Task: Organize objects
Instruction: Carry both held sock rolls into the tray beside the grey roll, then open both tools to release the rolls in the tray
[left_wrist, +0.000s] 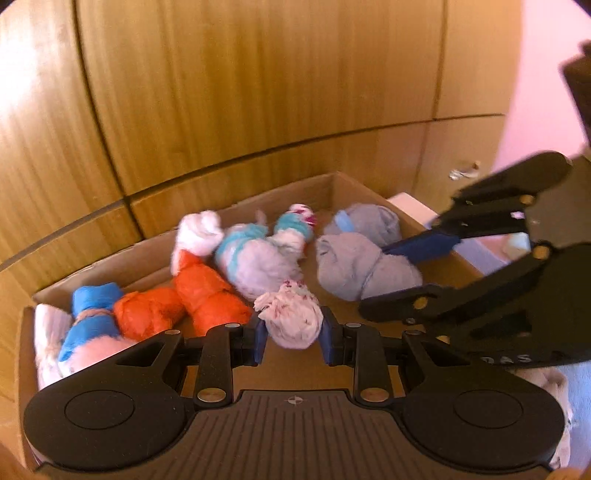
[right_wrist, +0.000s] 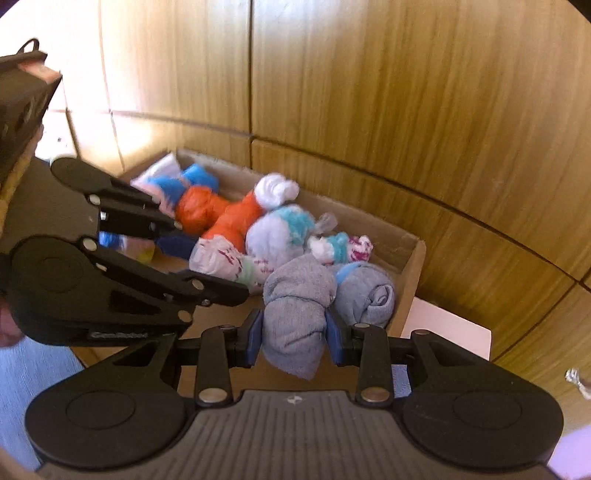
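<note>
An open cardboard box (left_wrist: 255, 201) (right_wrist: 408, 284) holds several rolled sock bundles. My left gripper (left_wrist: 293, 338) is shut on a white bundle with red speckles (left_wrist: 295, 317) (right_wrist: 218, 258) low over the box's near side. My right gripper (right_wrist: 294, 339) is shut on a grey bundle (right_wrist: 295, 314) (left_wrist: 354, 269) at the box's right end, and shows from the side in the left wrist view (left_wrist: 399, 277). The left gripper (right_wrist: 210, 258) shows at the left of the right wrist view. In the box lie orange bundles (left_wrist: 207, 295), a blue and pink one (left_wrist: 92, 314), a white and teal one (left_wrist: 255, 258) and a second grey one (left_wrist: 373, 221).
Wooden panelled fronts (left_wrist: 258, 92) rise directly behind the box. A white box (right_wrist: 450, 325) (left_wrist: 410, 206) stands against the box's right end. A crumpled bit of foil (right_wrist: 578, 380) lies further right. Pale blue fabric (right_wrist: 29, 369) shows at the lower left.
</note>
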